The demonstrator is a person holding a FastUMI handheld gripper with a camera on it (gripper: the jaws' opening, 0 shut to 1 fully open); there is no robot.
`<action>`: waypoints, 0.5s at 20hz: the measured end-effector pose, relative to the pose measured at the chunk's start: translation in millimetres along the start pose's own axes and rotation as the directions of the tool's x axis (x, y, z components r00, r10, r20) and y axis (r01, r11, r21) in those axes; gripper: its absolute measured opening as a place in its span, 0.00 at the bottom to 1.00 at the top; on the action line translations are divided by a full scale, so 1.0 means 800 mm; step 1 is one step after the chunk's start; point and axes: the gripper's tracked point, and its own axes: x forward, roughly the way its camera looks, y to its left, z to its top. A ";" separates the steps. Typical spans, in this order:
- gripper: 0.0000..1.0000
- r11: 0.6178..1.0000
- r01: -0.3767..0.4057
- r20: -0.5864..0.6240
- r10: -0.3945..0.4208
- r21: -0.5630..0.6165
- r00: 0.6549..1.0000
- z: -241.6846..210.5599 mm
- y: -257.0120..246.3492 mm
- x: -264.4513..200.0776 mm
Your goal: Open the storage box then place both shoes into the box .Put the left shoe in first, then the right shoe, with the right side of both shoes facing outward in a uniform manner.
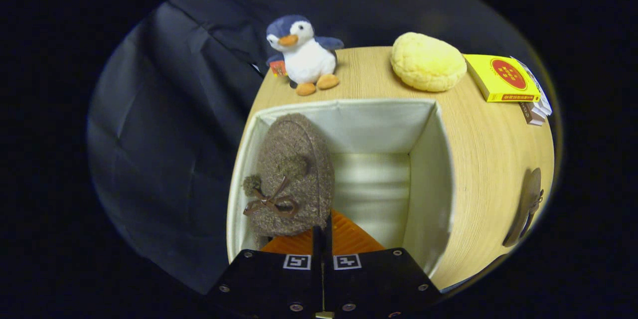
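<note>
Storage box [438, 159]: open, left table edge.
Left shoe [294, 179]: felted, soft, light; stands against box's left wall.
Right shoe [523, 209]: right table edge; take by heel rim.
Gripper [323, 232]: fingers together, pinching shoe's edge, apparently.

A light wood table [478, 159] carries everything. An open cream box [438, 169] stands on it at the near left side. Beyond the box, a plush penguin [301, 55] stands at the far left edge, with a round yellow bun [427, 61] to its right. A yellow carton [501, 79] lies past the bun atop some booklets [536, 109]. A brown shoe [523, 209] lies right of the box, well apart from it
</note>
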 end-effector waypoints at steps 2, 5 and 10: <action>0.02 1.000 0.022 -0.034 -0.022 0.010 0.999 -0.013 0.000 0.015; 0.02 0.999 0.029 -0.059 -0.028 0.022 0.998 -0.021 0.001 0.026; 0.02 1.000 0.005 -0.098 -0.008 -0.029 0.995 -0.025 -0.001 0.039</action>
